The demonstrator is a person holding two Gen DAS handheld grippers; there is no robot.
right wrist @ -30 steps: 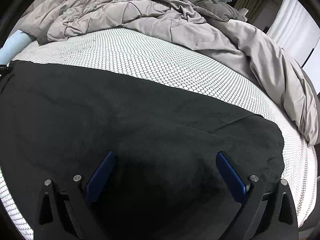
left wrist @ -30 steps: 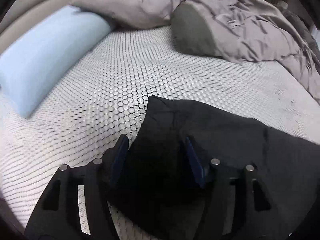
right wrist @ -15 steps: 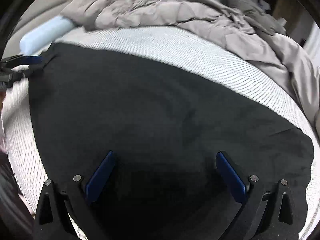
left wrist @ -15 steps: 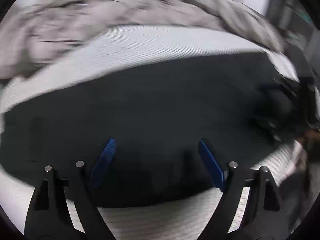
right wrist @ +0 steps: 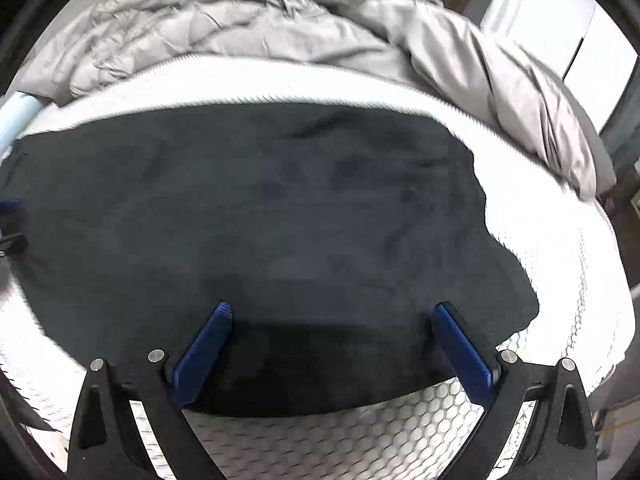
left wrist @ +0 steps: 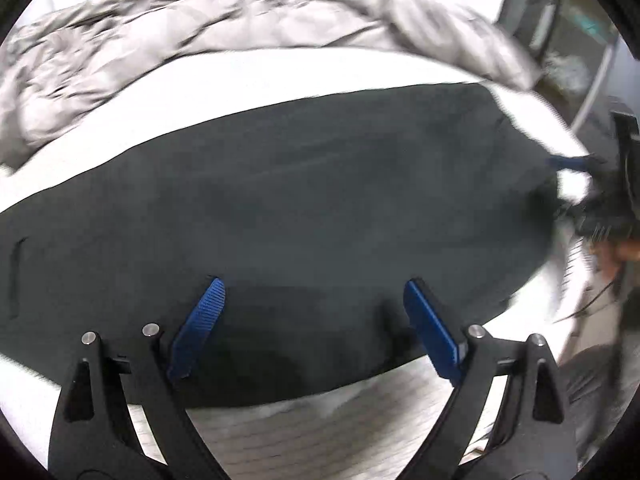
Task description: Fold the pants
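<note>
My left tongs [left wrist: 316,320] point steeply down, and their jaws have just been opening; they now stand wide apart with nothing pinched between the blue pads [left wrist: 198,328]. My right tongs [right wrist: 332,344] tilt down the same way, jaws spread wide, blue pads [right wrist: 204,354] gripping nothing. In the left view, the right tongs show blurred at the right edge with part of my hand [left wrist: 624,248] behind them. In the right view, a blue tip of the left tongs peeks in at the left edge.
</note>
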